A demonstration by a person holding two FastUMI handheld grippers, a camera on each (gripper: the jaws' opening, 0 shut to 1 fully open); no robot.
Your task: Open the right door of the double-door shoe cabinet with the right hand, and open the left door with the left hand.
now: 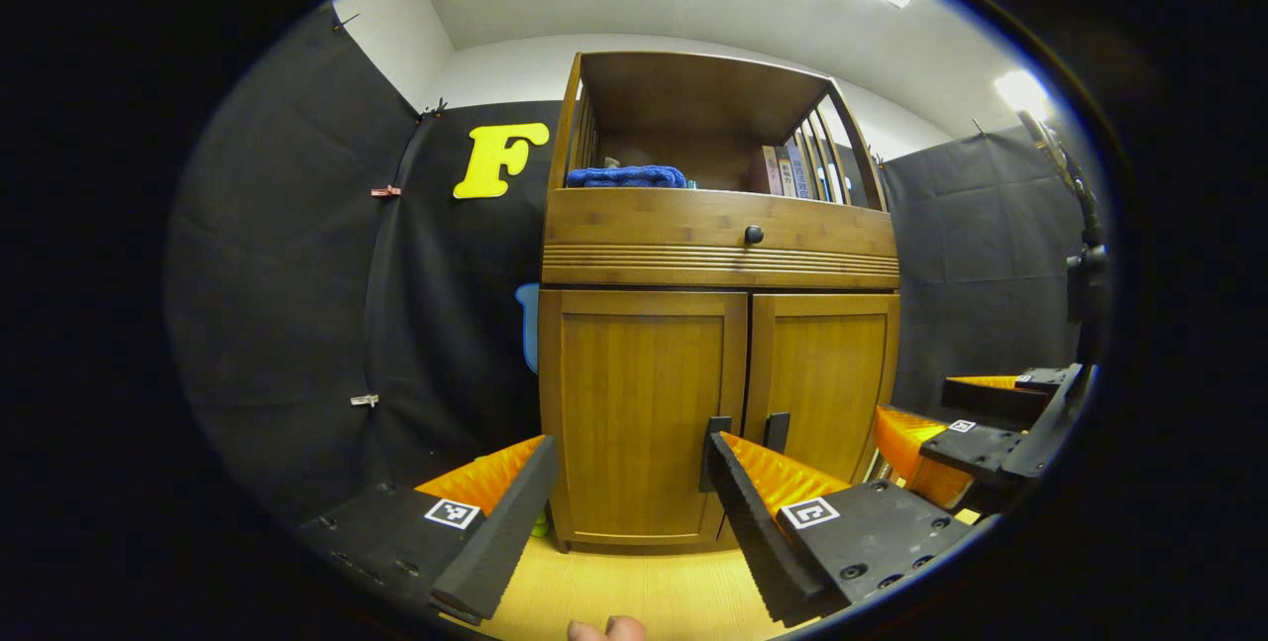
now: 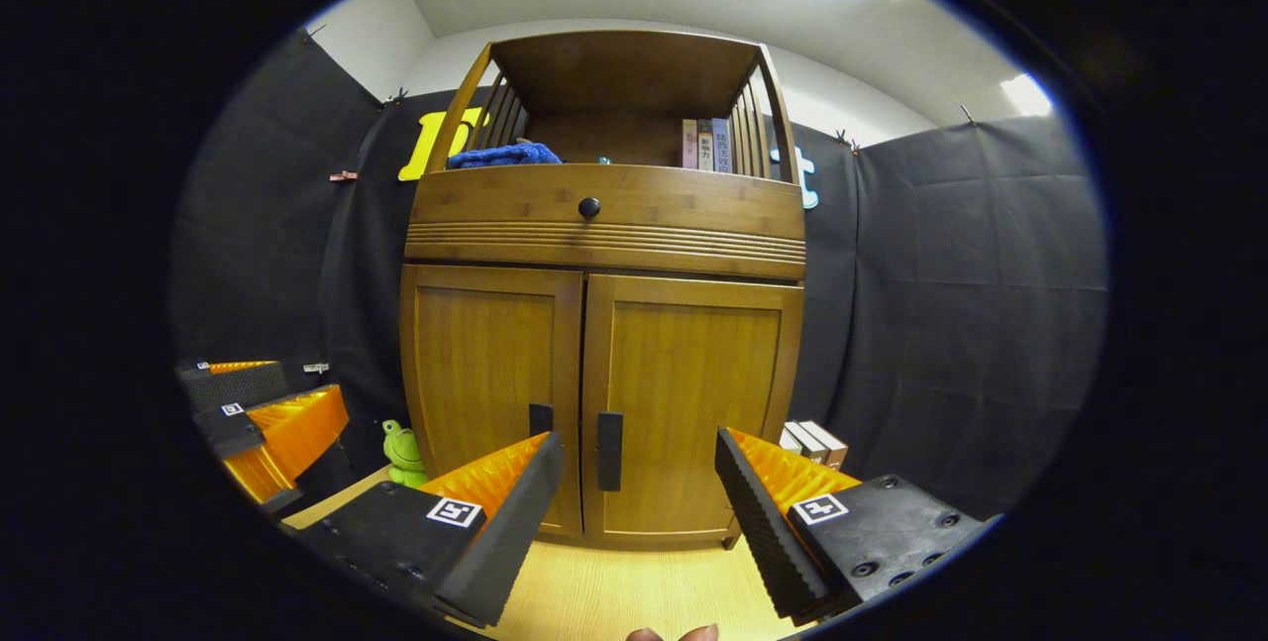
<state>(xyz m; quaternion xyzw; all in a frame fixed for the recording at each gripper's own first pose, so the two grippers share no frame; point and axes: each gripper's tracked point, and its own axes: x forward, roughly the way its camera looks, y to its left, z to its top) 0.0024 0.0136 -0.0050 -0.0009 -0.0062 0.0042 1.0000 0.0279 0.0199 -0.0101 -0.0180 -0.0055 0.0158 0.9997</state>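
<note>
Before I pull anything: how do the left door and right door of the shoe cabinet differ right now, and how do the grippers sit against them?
In the right gripper view, the right door shows its whole dark handle between the open right gripper fingers; the left door handle is partly hidden behind a finger. In the left gripper view, the open left gripper faces the left door. Both doors are shut, matching wood panels.

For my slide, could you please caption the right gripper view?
Open right gripper faces the closed cabinet, lined up with the right door and its handle.
</note>
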